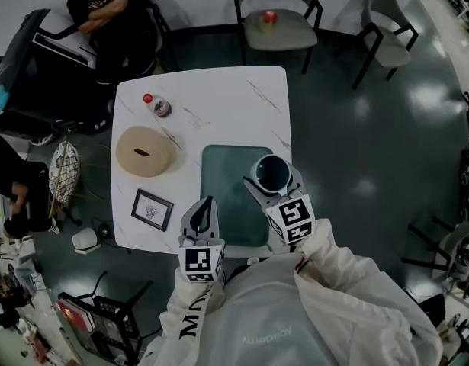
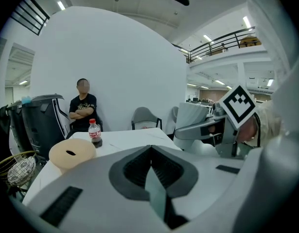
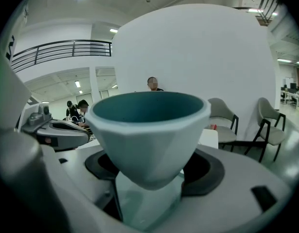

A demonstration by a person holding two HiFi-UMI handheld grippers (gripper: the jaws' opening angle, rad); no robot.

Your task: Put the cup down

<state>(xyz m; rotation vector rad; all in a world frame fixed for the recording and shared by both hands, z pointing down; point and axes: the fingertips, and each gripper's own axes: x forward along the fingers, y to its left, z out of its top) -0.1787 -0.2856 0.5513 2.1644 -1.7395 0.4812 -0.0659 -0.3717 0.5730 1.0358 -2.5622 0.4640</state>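
Observation:
A pale faceted cup [image 1: 272, 172] with a dark teal inside sits between the jaws of my right gripper [image 1: 274, 183], which is shut on it. The cup hangs over the right edge of a dark green mat [image 1: 223, 197] on the white table [image 1: 219, 97]. In the right gripper view the cup [image 3: 149, 130] fills the middle, upright, with the right gripper [image 3: 150, 183] clamping its lower part. My left gripper [image 1: 209, 203] is shut and holds nothing, over the mat's near left corner. The left gripper [image 2: 150, 152] shows its jaws closed together in its own view, with the cup [image 2: 194, 118] to its right.
A tan round lid-like object [image 1: 145, 151], a small cola bottle [image 1: 156, 105] and a framed card [image 1: 152, 209] stand on the table's left side. Two grey chairs [image 1: 276, 21] are behind the table. A person [image 1: 104, 14] sits at the far left.

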